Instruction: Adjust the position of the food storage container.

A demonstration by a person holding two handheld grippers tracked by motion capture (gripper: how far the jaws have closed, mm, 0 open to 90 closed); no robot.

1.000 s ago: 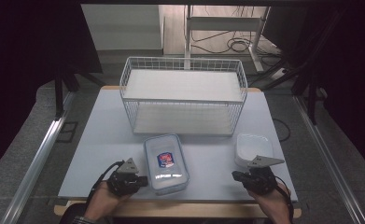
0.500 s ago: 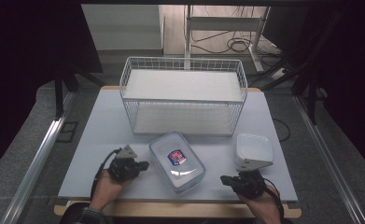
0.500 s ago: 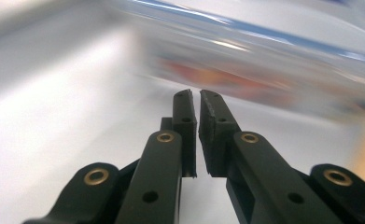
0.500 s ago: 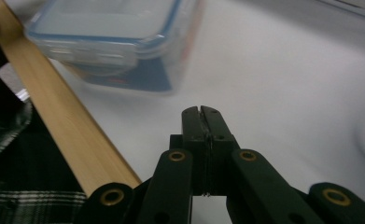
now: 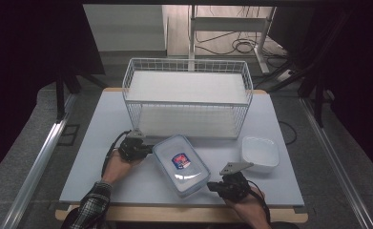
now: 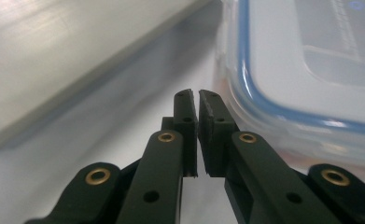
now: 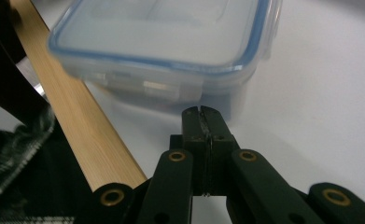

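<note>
right tongs sit at the near edge of the worktop, jaws pressed together with nothing between them, tips just beside the near corner of the lidded plastic box. in the right gripper view the tongs point at the box side wall, close to its clasp; whether they touch it cannot be told.

box position: near centre of the worktop, turned at an angle, blue-sealed clear lid on, a red and blue label on top.

left tongs lie at the box's far left corner, jaws pressed together and holding nothing. in the left gripper view the tongs stand just beside the box rim.

open plastic tub: right of the box, apart from it.

wire basket: farther back, at the rear of the worktop.
</note>
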